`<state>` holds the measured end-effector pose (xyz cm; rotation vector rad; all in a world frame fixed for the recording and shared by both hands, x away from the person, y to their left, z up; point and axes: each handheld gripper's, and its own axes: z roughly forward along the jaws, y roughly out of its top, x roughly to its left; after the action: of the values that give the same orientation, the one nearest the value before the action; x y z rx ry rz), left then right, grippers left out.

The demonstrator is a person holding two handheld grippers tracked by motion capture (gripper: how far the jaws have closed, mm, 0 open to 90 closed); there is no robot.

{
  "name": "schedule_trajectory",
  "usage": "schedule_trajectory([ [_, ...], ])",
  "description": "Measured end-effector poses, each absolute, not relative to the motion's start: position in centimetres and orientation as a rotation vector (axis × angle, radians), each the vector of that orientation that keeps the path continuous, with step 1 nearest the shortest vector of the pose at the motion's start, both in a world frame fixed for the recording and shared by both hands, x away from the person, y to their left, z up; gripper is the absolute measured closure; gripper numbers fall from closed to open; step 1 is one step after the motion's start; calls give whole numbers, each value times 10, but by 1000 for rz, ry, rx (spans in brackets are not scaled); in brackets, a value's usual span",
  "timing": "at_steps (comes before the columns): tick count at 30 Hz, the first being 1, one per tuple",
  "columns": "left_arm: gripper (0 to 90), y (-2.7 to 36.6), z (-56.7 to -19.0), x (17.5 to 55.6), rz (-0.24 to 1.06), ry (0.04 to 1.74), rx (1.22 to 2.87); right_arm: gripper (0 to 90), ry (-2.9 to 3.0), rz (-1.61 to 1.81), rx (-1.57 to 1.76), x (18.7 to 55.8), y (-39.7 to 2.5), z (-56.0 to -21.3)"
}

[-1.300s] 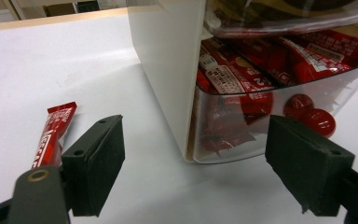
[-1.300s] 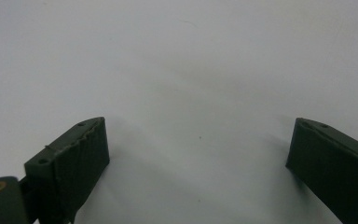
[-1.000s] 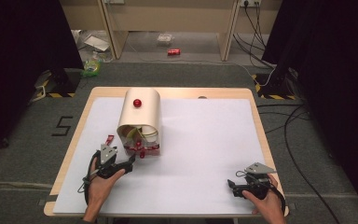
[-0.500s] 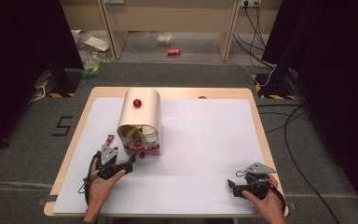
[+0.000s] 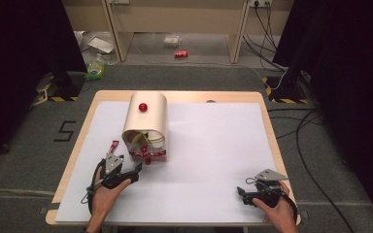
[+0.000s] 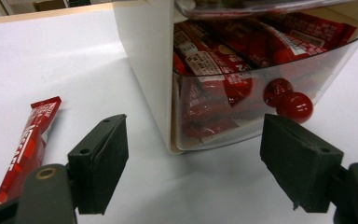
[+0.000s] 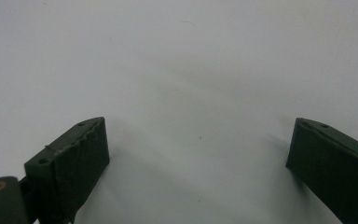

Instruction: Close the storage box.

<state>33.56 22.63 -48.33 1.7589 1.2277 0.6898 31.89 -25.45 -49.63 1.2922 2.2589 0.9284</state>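
in the high view, the left gripper (image 5: 135,171) sits just in front of the box (image 5: 146,121), a cream container with a red knob (image 5: 143,107) on top, standing on the white table (image 5: 213,145). a loose red packet (image 5: 112,145) lies just left of the box. the right gripper (image 5: 243,194) rests near the table's front right corner, well apart from the box.

in the left gripper view, the jaws are spread wide, empty, facing the box's clear drawer (image 6: 270,84) full of red packets (image 6: 214,70), with a round red handle (image 6: 294,107) on its front; the loose packet lies at the left.

in the right gripper view, the jaws are spread wide over bare white table.
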Motion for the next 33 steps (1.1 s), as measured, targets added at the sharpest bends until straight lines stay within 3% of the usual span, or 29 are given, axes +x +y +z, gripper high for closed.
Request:
schedule_trajectory([
  [33,237,224,-481,314,664,1200,1778,58,2259,928,1293,319,-254,-496],
])
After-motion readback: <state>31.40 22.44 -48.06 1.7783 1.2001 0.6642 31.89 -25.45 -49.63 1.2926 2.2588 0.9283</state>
